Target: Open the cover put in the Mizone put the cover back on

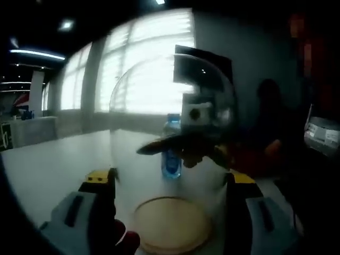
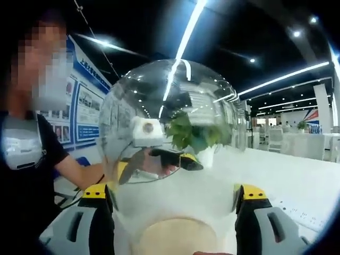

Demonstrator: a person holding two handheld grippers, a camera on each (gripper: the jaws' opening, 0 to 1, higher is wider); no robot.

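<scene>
Your left tool (image 1: 170,212) and right tool (image 2: 175,212) each have jaws spread wide on either side of the 1 clear glass dome cover (image 1: 172,133), bracing it just above the 1 round wooden base (image 1: 171,223) on the white counter (image 1: 48,170). The 1 blue Mizone bottle (image 1: 171,146) stands upright beyond the dome, not yet inside.

- The small blue plastic bottle (image 1: 171,149) is seen only through the clear glass dome cover (image 1: 170,122); it is blurred, and its label cannot be read.
- A dark person (image 1: 268,127) beyond the dome is too dim to make out.
- The round wooden base (image 2: 178,236) is cut by the bottom edge of the right gripper view.
- The green plant (image 2: 194,133) is distorted behind the glass.
</scene>
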